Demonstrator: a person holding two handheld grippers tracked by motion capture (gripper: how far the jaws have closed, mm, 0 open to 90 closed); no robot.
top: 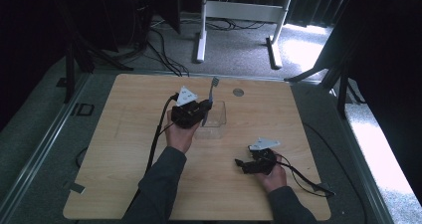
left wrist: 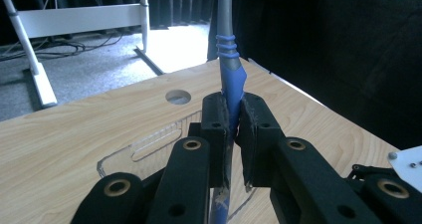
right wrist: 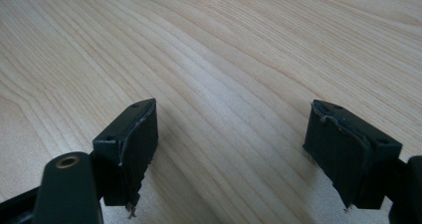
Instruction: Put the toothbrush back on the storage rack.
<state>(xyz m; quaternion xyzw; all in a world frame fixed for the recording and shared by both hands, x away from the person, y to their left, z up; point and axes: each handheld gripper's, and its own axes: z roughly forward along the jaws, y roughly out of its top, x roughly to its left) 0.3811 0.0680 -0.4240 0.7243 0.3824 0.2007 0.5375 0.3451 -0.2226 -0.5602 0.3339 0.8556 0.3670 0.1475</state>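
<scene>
Counting the scene gives one toothbrush (left wrist: 230, 79), one clear plastic box (top: 213, 115), one wooden table (top: 124, 134) and two grippers. The left gripper (left wrist: 230, 119) has its jaws pressed onto the toothbrush's blue handle, holding it nearly upright over the box, bristle head up. The box sits near the table's middle, just beside the left hand (top: 180, 134). The right gripper (right wrist: 231, 149), well apart toward the near right, hovers over bare wood with its jaws spread wide and nothing between them.
</scene>
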